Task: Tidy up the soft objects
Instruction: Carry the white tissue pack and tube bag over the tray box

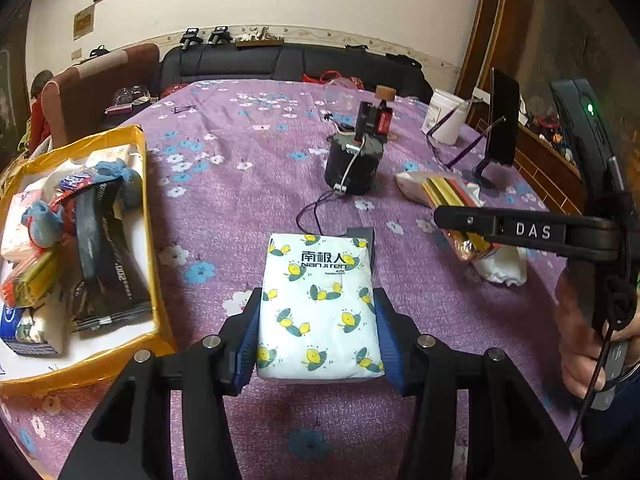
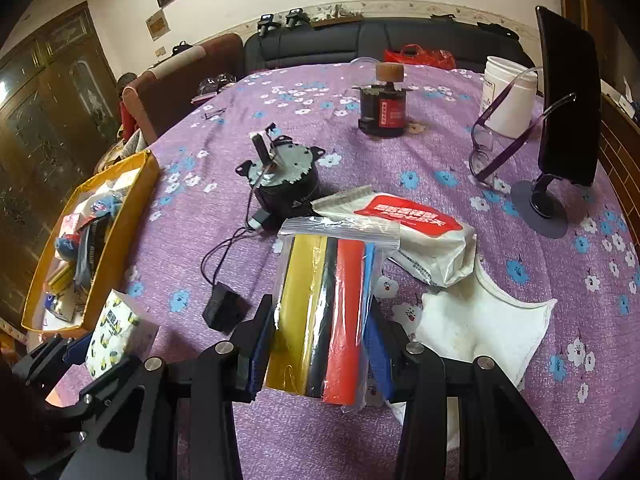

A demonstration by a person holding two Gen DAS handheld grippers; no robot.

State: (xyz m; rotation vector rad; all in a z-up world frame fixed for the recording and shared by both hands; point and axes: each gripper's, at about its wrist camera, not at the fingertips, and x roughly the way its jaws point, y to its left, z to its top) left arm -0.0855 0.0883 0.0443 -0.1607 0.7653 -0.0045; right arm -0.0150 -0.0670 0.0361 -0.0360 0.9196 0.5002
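At bottom centre of the left wrist view, the left gripper pinches a white tissue pack printed with yellow bees between its fingers. The right gripper, bottom centre of its view, pinches a clear bag of yellow, black, red and blue rolls. Yellow box sits at left on the tabletop.

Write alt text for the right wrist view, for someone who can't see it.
The right tongs grip a clear bag of coloured rolls over a purple floral tablecloth. At lower left, the left tongs hold a bee-print tissue pack near a yellow box of soft items.
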